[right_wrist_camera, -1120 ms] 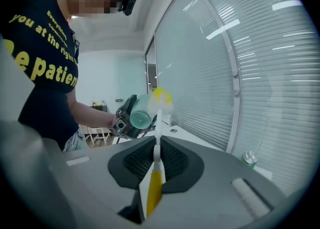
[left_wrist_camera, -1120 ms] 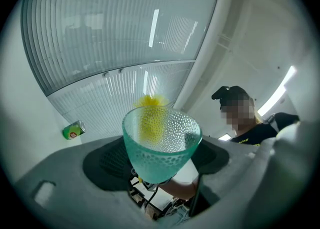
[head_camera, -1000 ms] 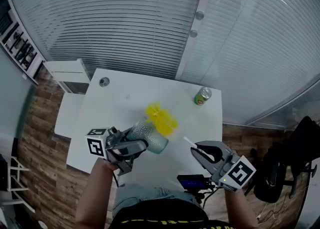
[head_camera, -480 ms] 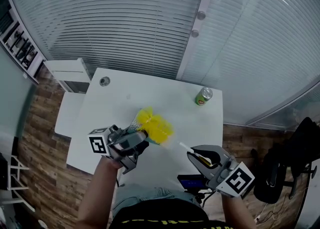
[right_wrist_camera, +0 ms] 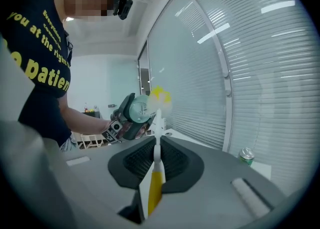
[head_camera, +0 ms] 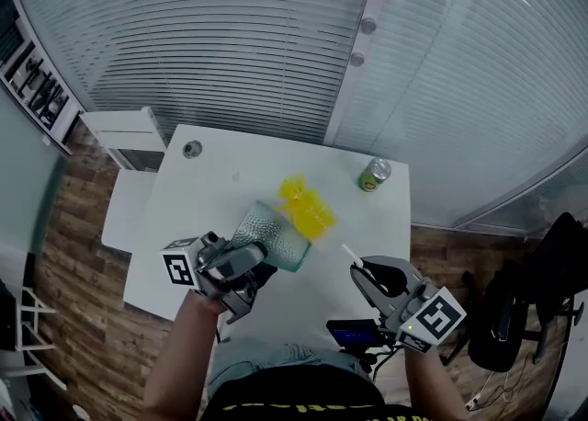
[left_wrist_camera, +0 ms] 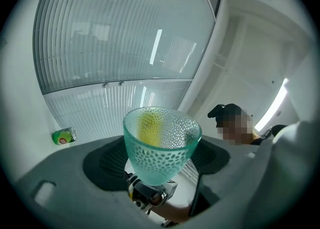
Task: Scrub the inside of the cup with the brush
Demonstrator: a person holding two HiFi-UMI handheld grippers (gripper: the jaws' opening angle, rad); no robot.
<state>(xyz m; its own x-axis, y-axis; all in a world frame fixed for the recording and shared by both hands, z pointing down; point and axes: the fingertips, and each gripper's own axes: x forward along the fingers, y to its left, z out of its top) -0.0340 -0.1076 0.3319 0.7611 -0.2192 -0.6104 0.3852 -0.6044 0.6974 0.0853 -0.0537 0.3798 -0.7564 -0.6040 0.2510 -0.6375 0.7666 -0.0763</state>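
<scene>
A teal dimpled glass cup (head_camera: 269, 241) is held by its lower part in my left gripper (head_camera: 241, 261), which is shut on it; its mouth tilts toward the upper right. The left gripper view shows the cup (left_wrist_camera: 161, 145) upright between the jaws of the left gripper (left_wrist_camera: 160, 164). A brush with a fluffy yellow head (head_camera: 308, 207) sits at the cup's mouth; how far in I cannot tell. My right gripper (head_camera: 367, 274) is shut on the brush's white and yellow handle (right_wrist_camera: 155, 173). Beyond the right gripper (right_wrist_camera: 156, 155), the yellow head (right_wrist_camera: 160, 96) shows beside the cup (right_wrist_camera: 138, 109).
A green drinks can (head_camera: 373, 175) stands at the far right corner of the white table (head_camera: 211, 180). A low white cabinet (head_camera: 124, 139) stands left of the table. A dark device (head_camera: 354, 335) lies at the table's near edge. Glass walls with blinds rise behind.
Half a second ago the yellow head was pushed down into the cup; it has since drawn back toward the upper right, to the mouth. The right gripper moved with it. The cup tilted slightly.
</scene>
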